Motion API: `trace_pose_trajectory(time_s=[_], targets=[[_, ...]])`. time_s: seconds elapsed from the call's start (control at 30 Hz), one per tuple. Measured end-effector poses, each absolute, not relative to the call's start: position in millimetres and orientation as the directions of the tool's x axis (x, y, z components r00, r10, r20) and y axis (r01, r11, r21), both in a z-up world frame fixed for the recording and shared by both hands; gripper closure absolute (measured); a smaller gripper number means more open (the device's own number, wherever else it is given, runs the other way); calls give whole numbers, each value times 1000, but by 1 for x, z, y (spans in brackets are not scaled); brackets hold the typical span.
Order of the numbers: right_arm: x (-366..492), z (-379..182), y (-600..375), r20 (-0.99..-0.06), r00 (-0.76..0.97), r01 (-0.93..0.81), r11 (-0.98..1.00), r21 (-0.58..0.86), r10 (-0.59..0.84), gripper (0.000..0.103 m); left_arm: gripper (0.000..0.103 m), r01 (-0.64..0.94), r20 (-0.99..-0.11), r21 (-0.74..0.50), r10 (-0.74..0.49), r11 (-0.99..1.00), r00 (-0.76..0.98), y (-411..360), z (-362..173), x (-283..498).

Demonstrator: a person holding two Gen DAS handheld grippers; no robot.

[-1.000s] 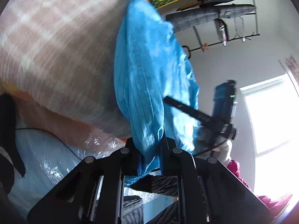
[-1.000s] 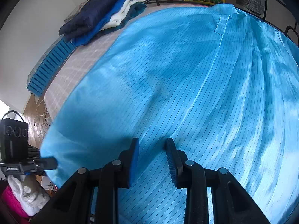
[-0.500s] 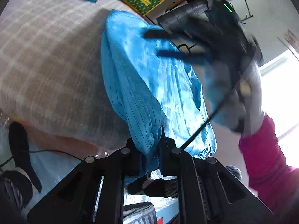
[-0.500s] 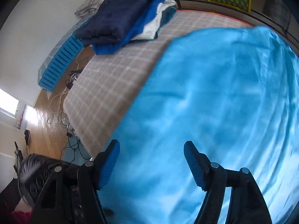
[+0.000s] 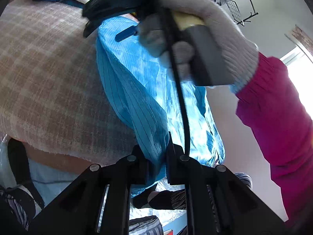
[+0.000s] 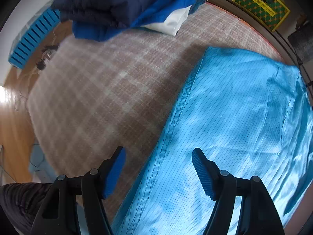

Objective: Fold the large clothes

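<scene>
A light blue pinstriped garment [image 6: 234, 129] was seen spread over a checked bed cover [image 6: 109, 90], occupying the right side of the right wrist view, with one seamed edge running diagonally from the lower middle toward the upper right. In the left wrist view the same garment [image 5: 137, 90] was draped over the near edge of the bed, a bunched portion hanging down off it.

The left gripper [image 5: 156, 156] was found clamped on that hanging bunch; the fabric was pinched tight between the two black fingers, with little gap visible.

The right gripper [image 6: 158, 168] was pointed down over the bed with its jaws held wide apart. Nothing was gripped. The blue-padded left finger was positioned above bare bed cover, the right one above the garment, and the seamed edge was framed between them. Whether the pads touched the cloth could not be told.

In the left wrist view the right hand [image 5: 205, 19], in a pale knitted glove, was seen close up and blurred, wrapped around the gripper handle, with a magenta sleeve [image 5: 273, 107] behind it and a black cable [image 5: 182, 98] trailing down.

A stack of folded clothes [image 6: 121, 5], navy, blue and white, was noted at the far end of the bed. A yellow-and-green patterned box [image 6: 260, 5] was seen beyond the bed.
</scene>
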State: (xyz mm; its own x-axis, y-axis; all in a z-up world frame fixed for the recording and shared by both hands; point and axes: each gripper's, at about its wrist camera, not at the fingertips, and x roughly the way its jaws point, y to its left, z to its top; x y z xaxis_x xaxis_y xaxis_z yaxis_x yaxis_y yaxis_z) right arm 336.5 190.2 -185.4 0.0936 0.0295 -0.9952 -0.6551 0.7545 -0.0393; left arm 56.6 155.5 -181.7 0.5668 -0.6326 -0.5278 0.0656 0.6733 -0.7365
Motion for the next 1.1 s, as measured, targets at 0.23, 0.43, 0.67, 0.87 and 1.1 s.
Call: trace_pose_trajectory(time_s=[0.23, 0.43, 0.67, 0.87, 1.1], targets=[[340, -209, 187, -996, 87, -669, 738, -86, -37, 81, 94, 83, -526, -731, -636, 678, 565, 151, -177, 62], [345, -198, 158, -992, 110, -636, 771, -21, 64, 103, 94, 96, -537, -715, -633, 692, 557, 138, -168, 74], [352, -157, 91, -939, 137, -536, 821, 197, 314, 103, 94, 170, -567, -641, -611, 749, 552, 104, -136, 84], [361, -131, -10, -810, 196, -390, 802, 453, 553, 103, 94, 263, -593, -571, -613, 778, 522, 63, -115, 98], [365, -138, -122, -699, 300, -204, 760, 617, 649, 103, 94, 359, -630, -517, -629, 777, 455, 7, -110, 121]])
